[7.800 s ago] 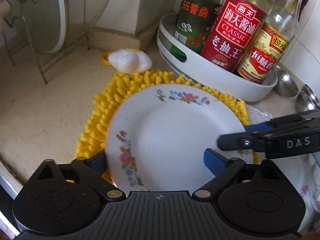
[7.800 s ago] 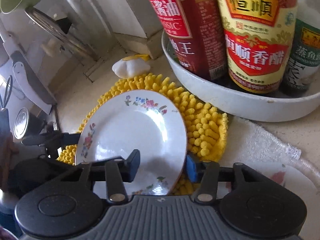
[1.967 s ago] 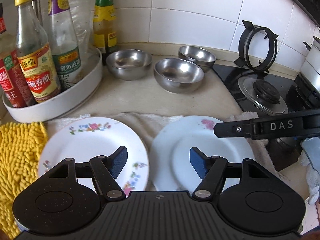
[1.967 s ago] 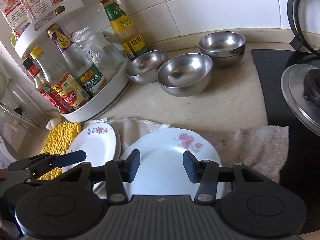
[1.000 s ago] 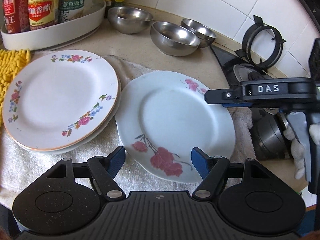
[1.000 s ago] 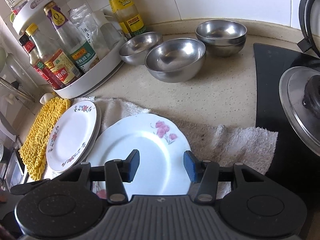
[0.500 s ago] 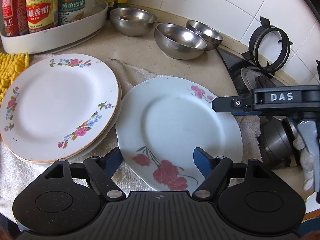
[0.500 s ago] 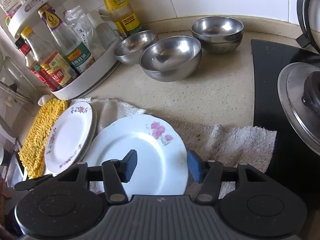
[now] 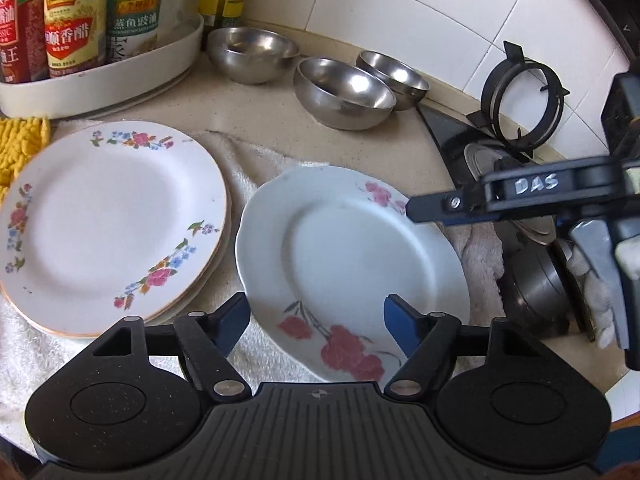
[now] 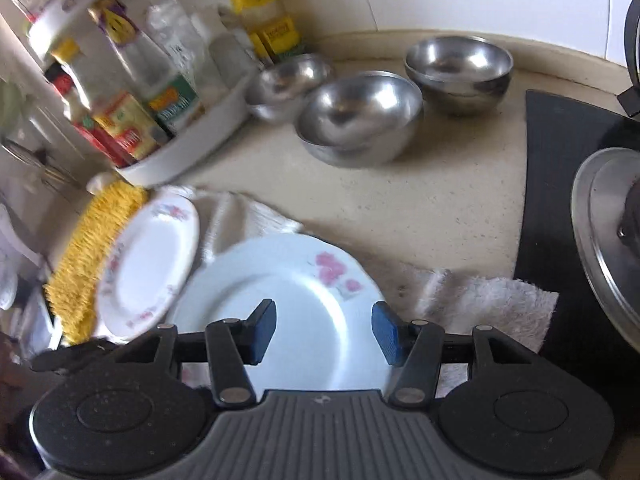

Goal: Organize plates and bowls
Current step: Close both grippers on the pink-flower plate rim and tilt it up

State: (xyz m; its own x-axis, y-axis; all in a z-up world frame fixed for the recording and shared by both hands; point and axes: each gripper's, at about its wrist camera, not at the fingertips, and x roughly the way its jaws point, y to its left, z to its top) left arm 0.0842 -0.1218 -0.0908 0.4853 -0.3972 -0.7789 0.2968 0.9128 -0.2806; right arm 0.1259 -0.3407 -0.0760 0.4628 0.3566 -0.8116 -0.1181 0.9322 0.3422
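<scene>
A pale blue plate with pink flowers lies on a white towel; it also shows in the right wrist view. Left of it is a stack of white floral plates, seen too in the right wrist view. Three steel bowls stand behind on the counter, also in the right wrist view. My left gripper is open over the blue plate's near rim. My right gripper is open over the same plate and shows from the side in the left wrist view.
A white turntable tray with sauce bottles stands at the back left. A yellow chenille mat lies left of the plates. A black gas hob with a burner ring is on the right.
Both grippers have moved in slightly closer over the blue plate. The right wrist view is blurred from motion. The plates and bowls have not moved.
</scene>
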